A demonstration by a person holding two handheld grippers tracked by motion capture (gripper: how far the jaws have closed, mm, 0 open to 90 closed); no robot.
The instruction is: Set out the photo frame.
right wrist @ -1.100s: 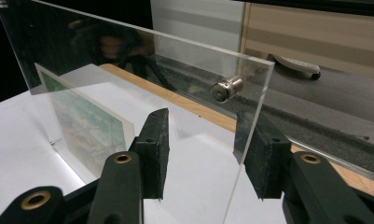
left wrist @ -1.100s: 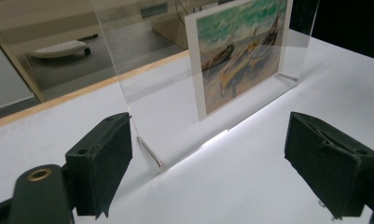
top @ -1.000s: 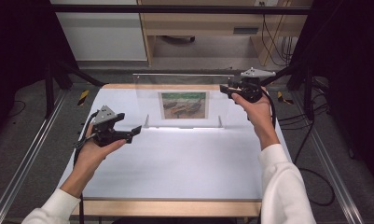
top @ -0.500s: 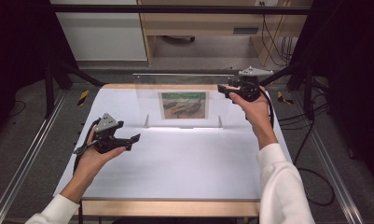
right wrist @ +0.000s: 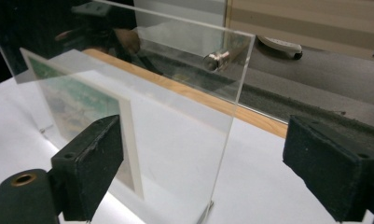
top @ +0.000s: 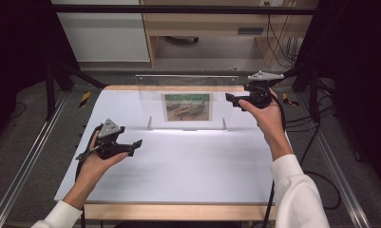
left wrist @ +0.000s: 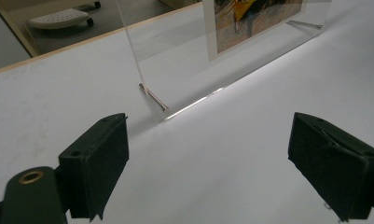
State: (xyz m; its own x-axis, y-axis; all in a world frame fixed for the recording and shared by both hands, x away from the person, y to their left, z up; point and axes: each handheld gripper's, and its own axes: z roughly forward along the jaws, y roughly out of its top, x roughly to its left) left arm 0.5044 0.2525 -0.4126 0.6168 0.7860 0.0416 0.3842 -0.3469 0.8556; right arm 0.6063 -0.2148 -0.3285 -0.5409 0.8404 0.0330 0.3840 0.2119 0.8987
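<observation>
A clear acrylic picture frame (top: 185,102) stands upright on the white tabletop (top: 178,166), holding a painted picture (top: 187,107). My right gripper (top: 228,99) is at the frame's upper right edge. In the right gripper view, that edge of the frame (right wrist: 175,116) stands between the jaws of my right gripper (right wrist: 212,163), which have just been opening; the pads stand off it on both sides. My left gripper (top: 138,144) hovers low at the table's left, open and empty. In the left gripper view, the left gripper (left wrist: 222,163) points at the frame (left wrist: 175,42) and its metal foot pin (left wrist: 153,96).
The table's wooden front edge (top: 178,211) is near the person. Metal rails (top: 26,156) run along both sides. A shelf unit (top: 212,28) stands behind the table, and cables (top: 321,185) trail on the floor at the right.
The left hand has sunk toward the tabletop and drawn slightly nearer the person. The right hand has stayed at the frame's right edge.
</observation>
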